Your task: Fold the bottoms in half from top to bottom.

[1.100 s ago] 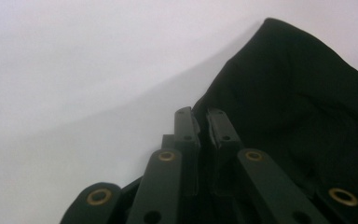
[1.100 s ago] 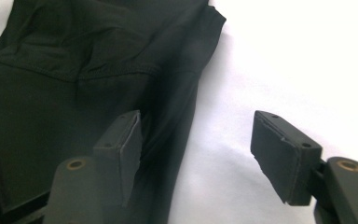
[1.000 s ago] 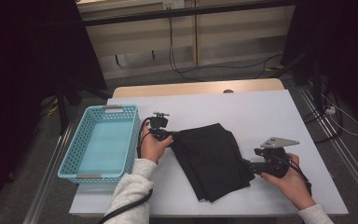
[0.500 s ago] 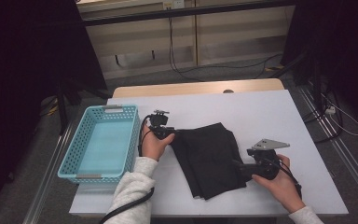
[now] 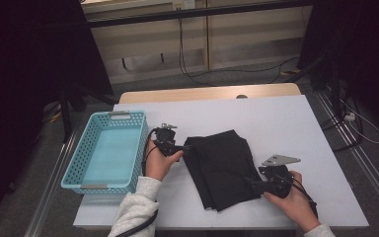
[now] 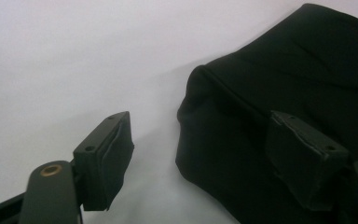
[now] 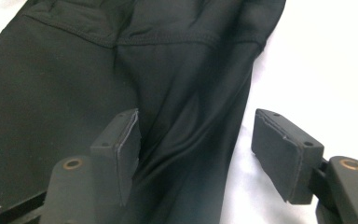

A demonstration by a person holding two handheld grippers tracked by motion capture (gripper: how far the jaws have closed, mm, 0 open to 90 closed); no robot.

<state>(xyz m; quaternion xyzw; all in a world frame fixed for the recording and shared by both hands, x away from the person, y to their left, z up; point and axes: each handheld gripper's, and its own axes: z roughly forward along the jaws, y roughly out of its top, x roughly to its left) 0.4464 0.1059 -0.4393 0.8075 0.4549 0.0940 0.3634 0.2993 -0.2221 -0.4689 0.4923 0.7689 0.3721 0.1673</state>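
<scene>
Step in hand: folding the cloth (image 5: 224,168), mid-table beside the basket (image 5: 106,148). Left gripper (image 6: 200,154) has just been opening, nothing pinched. Right gripper (image 7: 196,149) stands open astride the edge; next it must close.

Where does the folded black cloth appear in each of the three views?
High view: folded black cloth at table centre, between both hands.
Left gripper view: right side.
Right gripper view: upper left and centre.
Shared landmark: white tabletop around the cloth.

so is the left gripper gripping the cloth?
Apart. In the left gripper view, the left gripper stands open, just opened; the cloth edge lies between unpressed pads.
</scene>
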